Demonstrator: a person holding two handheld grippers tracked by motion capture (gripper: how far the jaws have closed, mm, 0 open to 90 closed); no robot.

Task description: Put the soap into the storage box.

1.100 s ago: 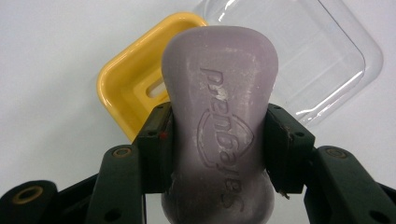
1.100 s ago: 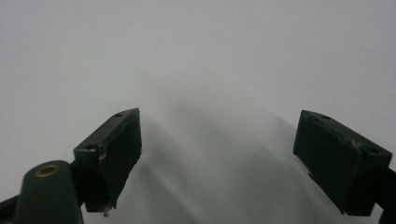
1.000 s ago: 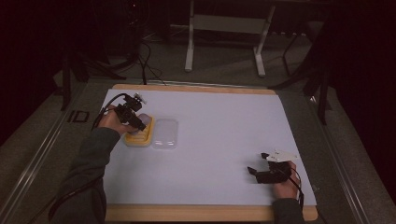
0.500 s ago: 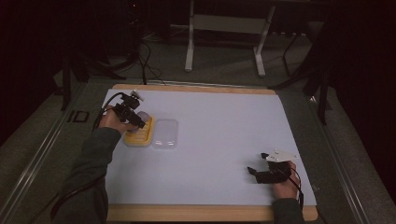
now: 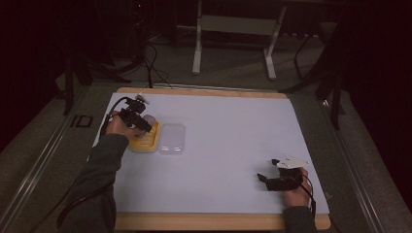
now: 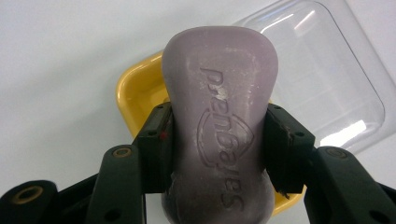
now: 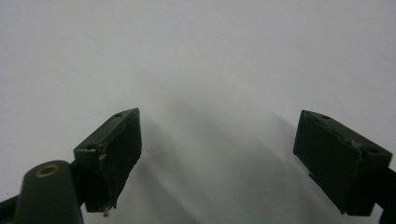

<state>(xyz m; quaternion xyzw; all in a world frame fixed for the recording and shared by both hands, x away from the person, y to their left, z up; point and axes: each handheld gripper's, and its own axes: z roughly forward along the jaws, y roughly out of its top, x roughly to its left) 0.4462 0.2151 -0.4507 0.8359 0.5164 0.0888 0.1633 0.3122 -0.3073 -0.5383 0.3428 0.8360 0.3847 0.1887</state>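
Purple soap bar (image 6: 219, 135) clamped between left gripper (image 6: 219, 149) jaws, above yellow dish (image 6: 137, 95).

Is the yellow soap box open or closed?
Open. The clear lid lies on the table beside the yellow dish, and the left tongs hold the purple soap above the dish.

1. The yellow dish (image 5: 145, 141) and clear lid (image 5: 172, 139) lie side by side, touching, near the tabletop's (image 5: 228, 145) left edge.
2. The left gripper (image 5: 141, 127) holds the soap bar (image 6: 219, 121) over the dish, blocking it from above.
3. The middle and far right corner lie open.
4. The right gripper (image 5: 265, 178) sits near the right front corner.
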